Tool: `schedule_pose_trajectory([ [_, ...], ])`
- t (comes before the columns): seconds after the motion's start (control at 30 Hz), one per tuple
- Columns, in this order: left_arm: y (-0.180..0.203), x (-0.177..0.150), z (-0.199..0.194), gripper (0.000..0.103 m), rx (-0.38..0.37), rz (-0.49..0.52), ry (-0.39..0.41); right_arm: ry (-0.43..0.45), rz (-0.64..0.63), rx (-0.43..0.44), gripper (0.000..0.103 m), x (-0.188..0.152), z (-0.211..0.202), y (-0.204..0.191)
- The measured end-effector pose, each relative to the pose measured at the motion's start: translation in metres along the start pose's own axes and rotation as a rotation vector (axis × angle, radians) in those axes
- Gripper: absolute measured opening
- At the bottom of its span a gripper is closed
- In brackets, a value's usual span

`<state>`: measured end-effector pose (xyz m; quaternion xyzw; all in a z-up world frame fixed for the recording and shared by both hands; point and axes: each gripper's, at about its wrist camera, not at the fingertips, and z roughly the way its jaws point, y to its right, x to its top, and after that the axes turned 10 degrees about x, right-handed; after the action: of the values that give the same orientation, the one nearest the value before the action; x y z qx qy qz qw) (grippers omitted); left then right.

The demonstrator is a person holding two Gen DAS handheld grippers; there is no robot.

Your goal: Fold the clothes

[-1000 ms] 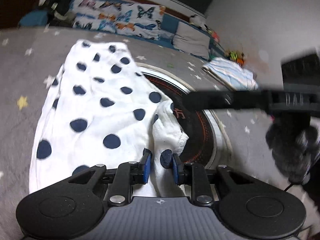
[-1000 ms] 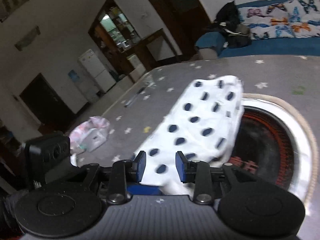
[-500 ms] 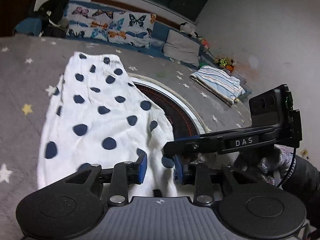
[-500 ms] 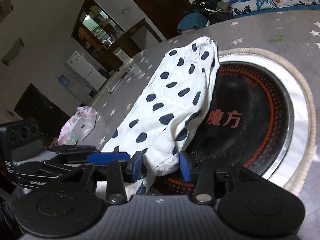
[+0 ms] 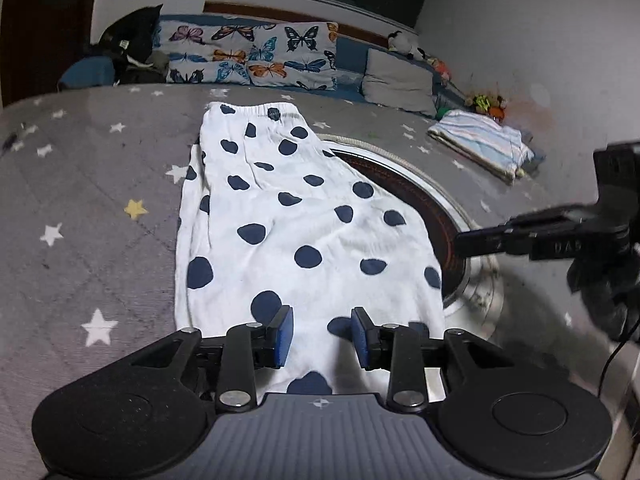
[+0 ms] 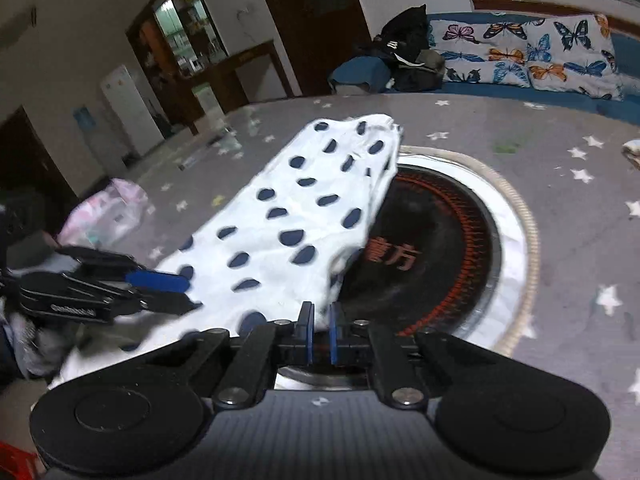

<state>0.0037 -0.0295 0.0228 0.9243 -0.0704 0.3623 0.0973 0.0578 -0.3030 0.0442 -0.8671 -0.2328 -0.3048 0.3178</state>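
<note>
White trousers with navy dots lie flat on the grey star-print table, waistband at the far end. My left gripper is open over their near hem, with cloth between and under the blue pads. My right gripper is shut on the near right corner of the trousers, at the rim of the round cooker. The right gripper also shows at the right of the left wrist view, and the left gripper shows at the left of the right wrist view.
A round black induction cooker is set into the table, partly under the trousers. A folded striped cloth lies far right. A pink-white bag lies at the left. A sofa with butterfly cushions stands beyond the table.
The bunched-up trouser leg has been spread flat. My left gripper has let go and opened. My right gripper came in from the right and has shut on the trousers' corner.
</note>
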Motion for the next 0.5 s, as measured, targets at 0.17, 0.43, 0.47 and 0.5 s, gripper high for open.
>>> schedule_pose_trajectory([
  [0.17, 0.0, 0.006, -0.007, 0.037, -0.002, 0.002, 0.022, 0.022, -0.014, 0.052, 0.011, 0.004, 0.002, -0.006],
  [0.43, 0.003, 0.038, 0.012, 0.037, 0.001, 0.002, 0.04, -0.035, -0.097, 0.046, 0.024, 0.006, 0.045, -0.022],
  [0.47, 0.001, 0.041, 0.017, 0.037, 0.011, 0.001, 0.034, -0.048, -0.109, 0.032, 0.025, 0.004, 0.048, -0.023],
  [0.5, -0.002, 0.043, 0.023, 0.037, 0.029, 0.0, 0.027, -0.057, -0.122, 0.021, 0.025, 0.002, 0.048, -0.024],
])
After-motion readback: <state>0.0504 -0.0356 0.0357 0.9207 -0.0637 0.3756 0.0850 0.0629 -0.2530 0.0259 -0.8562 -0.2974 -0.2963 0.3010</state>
